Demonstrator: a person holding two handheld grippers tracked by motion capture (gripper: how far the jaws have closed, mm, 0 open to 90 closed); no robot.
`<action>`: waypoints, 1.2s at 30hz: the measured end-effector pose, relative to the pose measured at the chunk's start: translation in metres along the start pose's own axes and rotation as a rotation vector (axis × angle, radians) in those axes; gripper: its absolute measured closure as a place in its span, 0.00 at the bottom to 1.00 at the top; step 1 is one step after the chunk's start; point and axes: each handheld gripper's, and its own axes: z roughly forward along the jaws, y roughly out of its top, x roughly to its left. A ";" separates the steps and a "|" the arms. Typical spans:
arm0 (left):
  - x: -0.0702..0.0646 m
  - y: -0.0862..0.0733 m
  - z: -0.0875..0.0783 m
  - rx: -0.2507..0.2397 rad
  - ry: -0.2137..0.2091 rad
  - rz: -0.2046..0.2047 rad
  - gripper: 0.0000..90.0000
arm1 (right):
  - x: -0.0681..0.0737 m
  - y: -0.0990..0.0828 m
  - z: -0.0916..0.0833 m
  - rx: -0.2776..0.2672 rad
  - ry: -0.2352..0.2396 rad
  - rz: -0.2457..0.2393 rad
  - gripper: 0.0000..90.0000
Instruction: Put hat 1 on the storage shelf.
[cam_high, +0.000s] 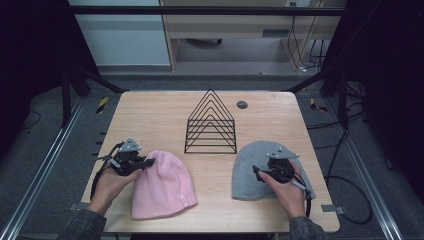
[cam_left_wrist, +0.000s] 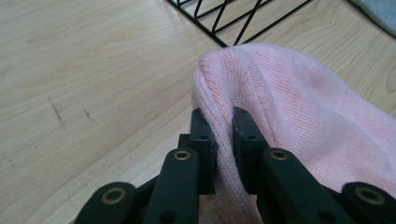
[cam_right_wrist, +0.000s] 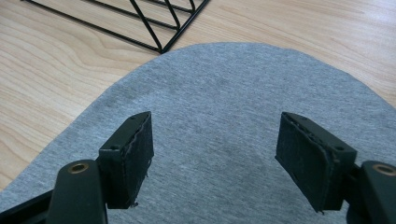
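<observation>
The left gripper (cam_left_wrist: 223, 140) has its jaws clamped on a pinched ridge of the pink beanie (cam_high: 164, 186), at the hat's left edge on the near-left part of the table (cam_high: 155, 115). The right gripper (cam_right_wrist: 215, 158) hovers over the grey beanie (cam_high: 255, 170) on the near right, jaws wide apart and gripping nothing. The bite on the pink knit is narrow, so a lift could let the stretchy fabric slide free and drop. Carried far, the hanging hat could also snag on the black wire rack (cam_high: 211, 125) at the table's centre.
</observation>
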 end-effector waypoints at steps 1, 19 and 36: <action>-0.001 0.001 -0.001 -0.002 0.005 0.014 0.90 | 0.000 0.000 0.000 0.001 0.001 0.005 0.30; -0.030 0.029 -0.034 -0.095 0.041 0.132 0.90 | 0.000 0.001 -0.005 -0.025 -0.009 -0.011 0.33; -0.049 0.058 -0.049 -0.135 0.013 0.205 0.90 | 0.004 0.006 -0.010 -0.040 -0.020 -0.052 0.37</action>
